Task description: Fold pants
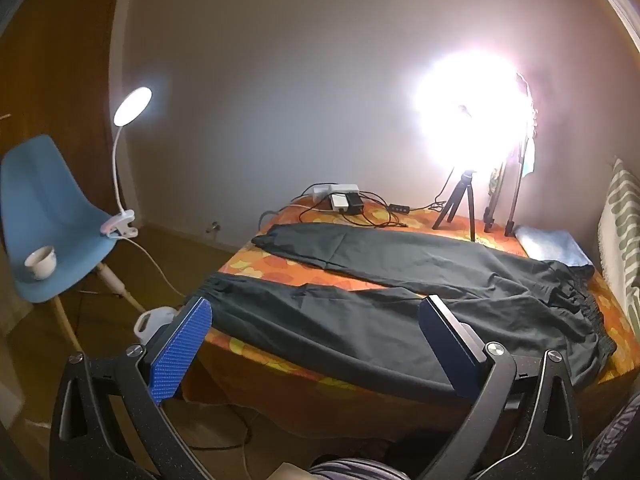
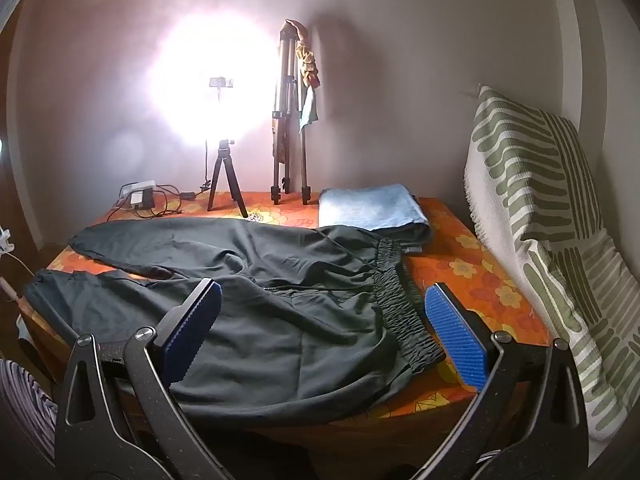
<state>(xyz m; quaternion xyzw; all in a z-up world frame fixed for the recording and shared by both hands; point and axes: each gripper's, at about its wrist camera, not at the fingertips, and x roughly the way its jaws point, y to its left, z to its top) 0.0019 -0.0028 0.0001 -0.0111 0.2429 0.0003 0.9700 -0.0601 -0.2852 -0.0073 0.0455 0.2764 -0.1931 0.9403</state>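
The dark green, elastic-waisted pants (image 2: 280, 300) lay spread flat on the orange flower-patterned table cover (image 2: 480, 276), legs apart, waistband toward the folded pale blue towel (image 2: 372, 206). The left gripper (image 1: 316, 328) hung with its blue-padded fingers spread wide above the near leg, holding nothing. The right gripper (image 2: 324, 308) was equally wide, empty, over the waistband end.

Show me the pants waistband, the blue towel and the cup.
waistband (image 2: 402, 312), right wrist view, on the gathered elastic midway along.
blue towel (image 2: 370, 206), right wrist view, on its top face.
cup (image 1: 41, 266), left wrist view, on its white side wall.
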